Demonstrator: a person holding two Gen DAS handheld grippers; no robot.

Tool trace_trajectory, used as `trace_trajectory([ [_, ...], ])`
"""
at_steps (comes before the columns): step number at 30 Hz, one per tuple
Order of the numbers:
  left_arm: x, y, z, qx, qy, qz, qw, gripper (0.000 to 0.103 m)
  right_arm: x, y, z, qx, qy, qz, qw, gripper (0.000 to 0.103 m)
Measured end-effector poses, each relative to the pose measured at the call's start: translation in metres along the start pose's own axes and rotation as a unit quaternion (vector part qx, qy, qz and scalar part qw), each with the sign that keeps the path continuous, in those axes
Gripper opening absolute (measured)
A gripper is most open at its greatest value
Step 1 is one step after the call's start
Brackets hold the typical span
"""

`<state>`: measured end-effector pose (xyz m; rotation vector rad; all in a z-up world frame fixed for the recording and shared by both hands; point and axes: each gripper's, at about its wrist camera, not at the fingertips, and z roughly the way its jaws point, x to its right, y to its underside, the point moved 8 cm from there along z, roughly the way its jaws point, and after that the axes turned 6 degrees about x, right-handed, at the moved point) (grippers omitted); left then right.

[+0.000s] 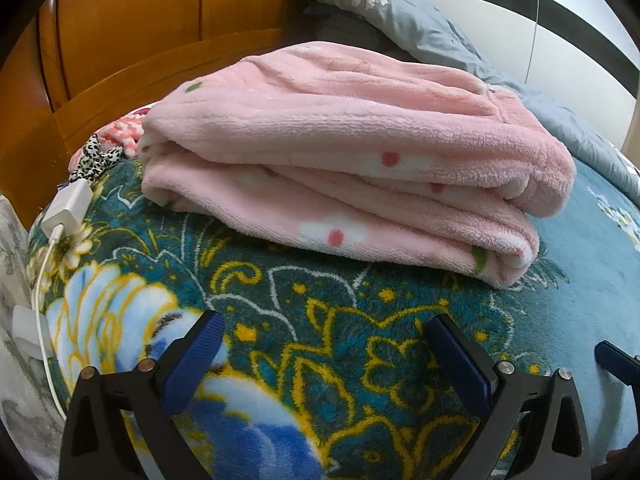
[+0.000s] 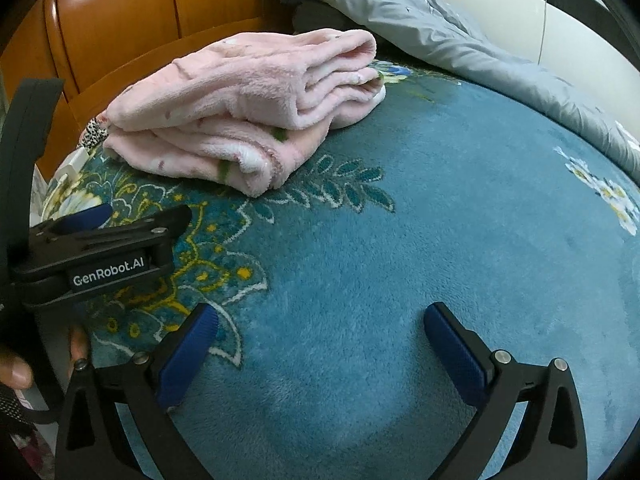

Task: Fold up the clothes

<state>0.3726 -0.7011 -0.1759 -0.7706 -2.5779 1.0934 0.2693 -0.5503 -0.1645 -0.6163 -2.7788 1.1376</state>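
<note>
A pink fleece garment (image 1: 344,148) with white flowers and red dots lies folded in several layers on the teal floral blanket (image 1: 280,320). My left gripper (image 1: 324,328) hovers open just in front of it, nothing between its blue pads. In the right wrist view the same folded garment (image 2: 240,108) sits farther off at the upper left. My right gripper (image 2: 320,320) stands wide open over bare teal blanket (image 2: 400,240), holding nothing. The left gripper's black body (image 2: 100,248) shows at that view's left edge, with a hand below it.
A wooden headboard (image 1: 120,32) runs along the back. A grey quilt with daisies (image 1: 400,12) is bunched at the back right. A white charger with cable (image 1: 68,208) and a leopard-print item (image 1: 96,156) lie at the bed's left edge.
</note>
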Motion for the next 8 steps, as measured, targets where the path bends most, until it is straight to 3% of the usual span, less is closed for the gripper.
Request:
trace_trajectory([
  [8, -0.0050, 0.0010, 0.0011, 0.001, 0.000, 0.000, 1.0000, 0.103, -0.0009, -0.0010, -0.0005, 0.002, -0.006, 0.005, 1.000, 0.103],
])
